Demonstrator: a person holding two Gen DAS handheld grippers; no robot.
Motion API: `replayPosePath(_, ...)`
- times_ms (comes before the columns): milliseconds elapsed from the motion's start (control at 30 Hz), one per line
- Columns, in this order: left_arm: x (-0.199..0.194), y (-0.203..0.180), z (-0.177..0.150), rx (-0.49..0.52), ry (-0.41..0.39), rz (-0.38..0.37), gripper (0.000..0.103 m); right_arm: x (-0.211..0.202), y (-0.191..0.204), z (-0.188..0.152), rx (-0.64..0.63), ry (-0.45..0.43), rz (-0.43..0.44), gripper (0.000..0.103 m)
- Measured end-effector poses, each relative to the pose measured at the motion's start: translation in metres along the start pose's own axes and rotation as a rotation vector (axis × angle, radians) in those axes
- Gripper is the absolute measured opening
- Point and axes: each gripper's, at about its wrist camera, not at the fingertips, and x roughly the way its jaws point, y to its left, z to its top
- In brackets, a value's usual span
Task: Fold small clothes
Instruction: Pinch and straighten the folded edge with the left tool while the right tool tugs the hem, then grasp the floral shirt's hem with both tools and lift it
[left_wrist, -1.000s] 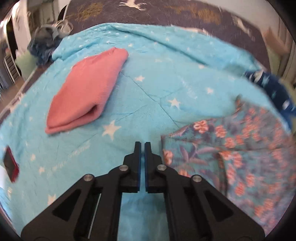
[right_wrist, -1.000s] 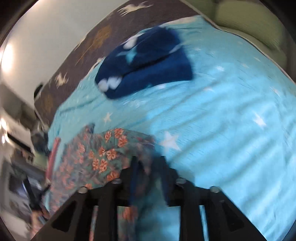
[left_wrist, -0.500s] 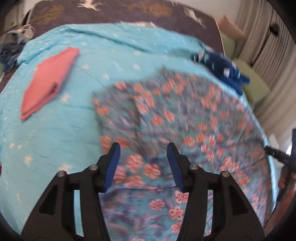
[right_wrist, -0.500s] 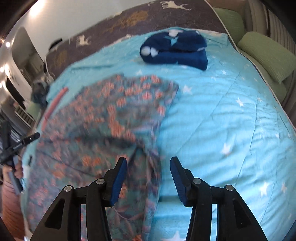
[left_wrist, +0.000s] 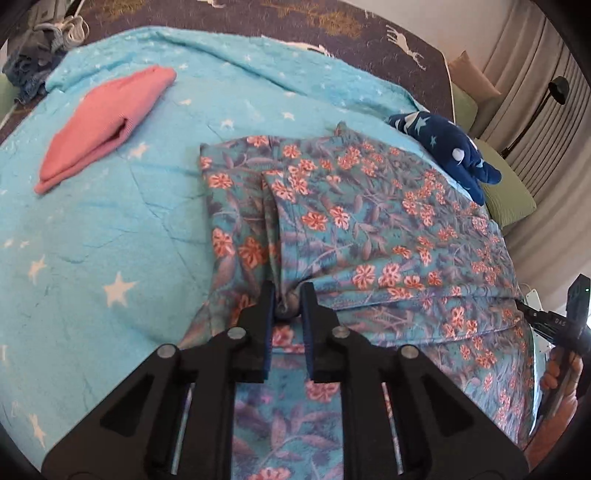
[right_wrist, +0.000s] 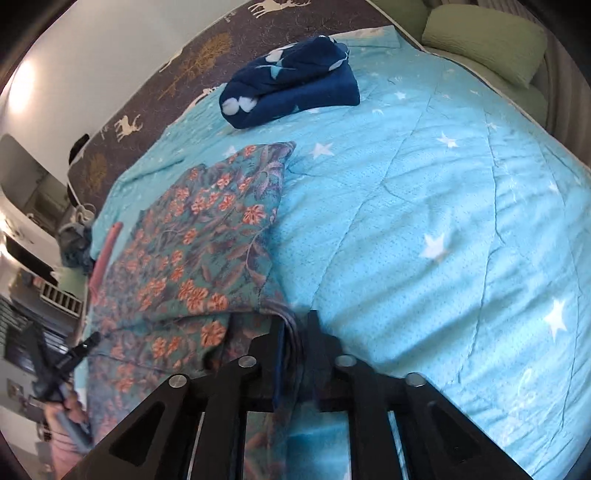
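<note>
On a light blue star-printed quilt (left_wrist: 122, 221) lies a teal cotton garment with orange flowers (left_wrist: 354, 221), partly folded, at the near edge of the bed. Only the left wrist view shows the folded pink knit (left_wrist: 107, 122) flat and whole, well apart at far left; the right wrist view shows just its thin edge. The left gripper (left_wrist: 287, 301) has just been closing and pinches a bunched fold of the floral cloth. The folded navy fleece with white stars (right_wrist: 291, 85) shows whole only from the right wrist. The right gripper (right_wrist: 295, 328), also just closing, pinches the garment's right edge.
</note>
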Motion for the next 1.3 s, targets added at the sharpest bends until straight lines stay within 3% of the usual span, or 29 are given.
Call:
replayPosePath(133,-0.022,-0.006,-0.001,0.034,-0.036,0.084,0.028,-0.026,0.006,-0.01,-0.031,-0.028,-0.03,0.017)
replayPosePath(267,-0.05,-0.004,-0.014,0.039,-0.084,0.08,0.054,-0.056,0.019,-0.03,-0.128,-0.085,-0.035,0.018)
replayPosePath(467,-0.082,-0.007,-0.053,0.054,-0.125,0.107,0.07,-0.075,0.044,-0.063,-0.21,-0.094,-0.005,0.018)
replayPosePath(567,-0.094,-0.007,-0.073,0.068,-0.117,0.138,0.071,-0.079,0.045,-0.08,-0.217,-0.08,0.027,0.018)
replayPosePath(667,-0.102,-0.005,-0.09,0.092,-0.091,0.175,0.071,-0.089,0.049,-0.101,-0.273,-0.112,-0.009,0.019)
replayPosePath(767,-0.112,0.003,-0.11,0.079,-0.071,0.176,0.071,-0.102,0.044,-0.117,-0.283,-0.144,0.003,0.029)
replayPosePath(933,-0.131,0.02,-0.145,0.011,-0.055,0.12,0.071,-0.119,0.017,-0.142,-0.209,-0.146,0.014,0.038)
replayPosePath(1133,-0.147,0.018,-0.184,0.041,-0.02,0.066,0.071,-0.132,-0.008,-0.176,-0.178,-0.063,0.08,0.047)
replayPosePath(1300,-0.161,0.015,-0.211,0.063,-0.016,0.046,0.071,-0.145,-0.019,-0.204,-0.167,-0.052,0.121,0.052)
